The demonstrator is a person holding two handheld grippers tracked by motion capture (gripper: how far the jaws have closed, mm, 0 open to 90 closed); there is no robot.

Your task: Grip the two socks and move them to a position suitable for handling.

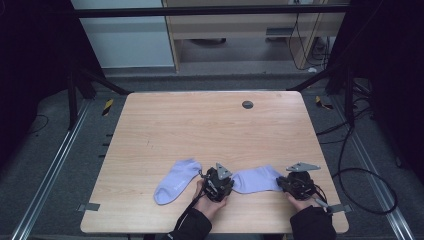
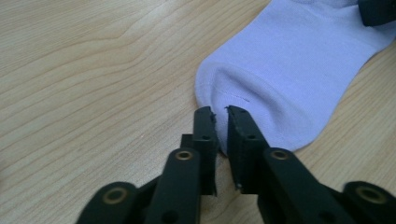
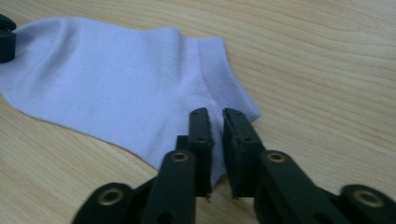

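Two lilac ankle socks are on the wooden table, both near the person's edge. The sock on the right lies flat between the two grippers, and each one has pinched an end of it. The left gripper has its jaws clamped down on the rounded toe end, with a bit of fabric squeezed between the pads. The right gripper is doing the same at the ribbed cuff end, jaws nearly together with the cuff edge caught between them. In the high view the left gripper sits just left of that sock and the right gripper just right of it, both low on the tabletop. The other sock lies loose a little further left, angled, touching neither gripper.
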